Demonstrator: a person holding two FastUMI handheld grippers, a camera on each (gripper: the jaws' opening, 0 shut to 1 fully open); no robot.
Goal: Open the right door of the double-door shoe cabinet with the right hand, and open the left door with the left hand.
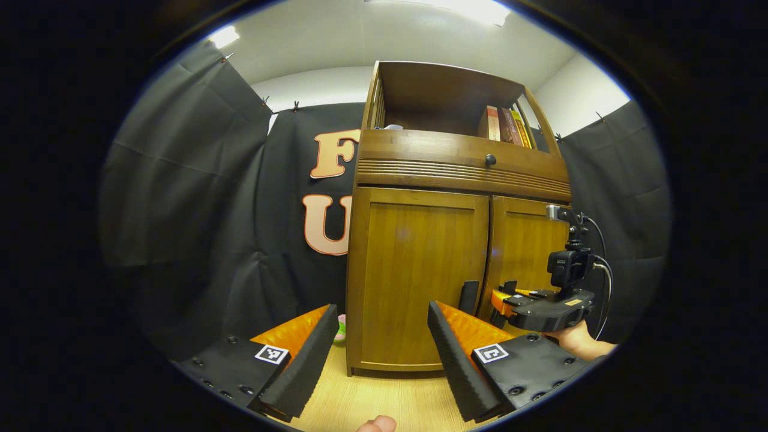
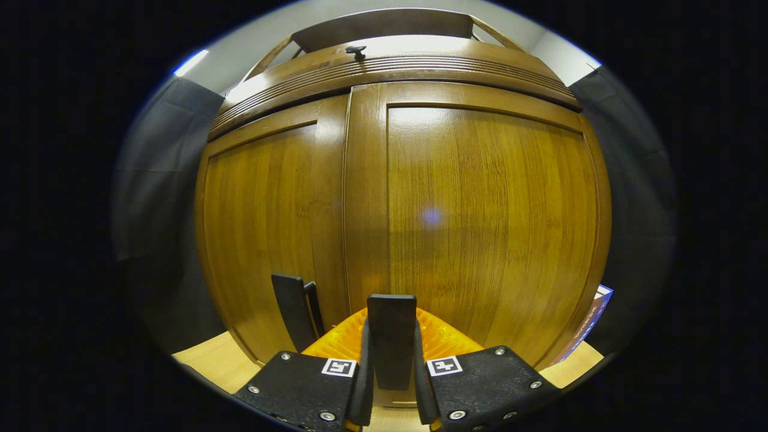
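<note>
The cabinet [image 1: 456, 240] stands on a pale wood floor [image 1: 384, 402] against the black cloth wall; in the left gripper view it runs from 12 o'clock down through the centre. Both doors are closed. The left door [image 1: 414, 276] sits at centre there, the right door [image 1: 522, 252] at 3 o'clock of it. In the right gripper view the right door [image 2: 486, 222] bulges across the middle, the left door [image 2: 264, 234] at 9 o'clock.

Above the doors a drawer [image 1: 462, 162] carries a small dark knob [image 1: 490, 159]. The open shelf over it holds books [image 1: 507, 126] at 1 o'clock.

The left gripper [image 1: 381, 348] has its fingers wide apart, clear of the cabinet, at 6 o'clock. The right gripper [image 2: 391, 360] is clamped on the right door's handle [image 2: 392, 342], both fingers pressing its sides. The left door's handle [image 2: 294, 312] stands free at 7 o'clock. In the left gripper view the right gripper's body [image 1: 546, 306] shows at 4 o'clock, a hand [image 1: 579, 342] beneath it.
</note>
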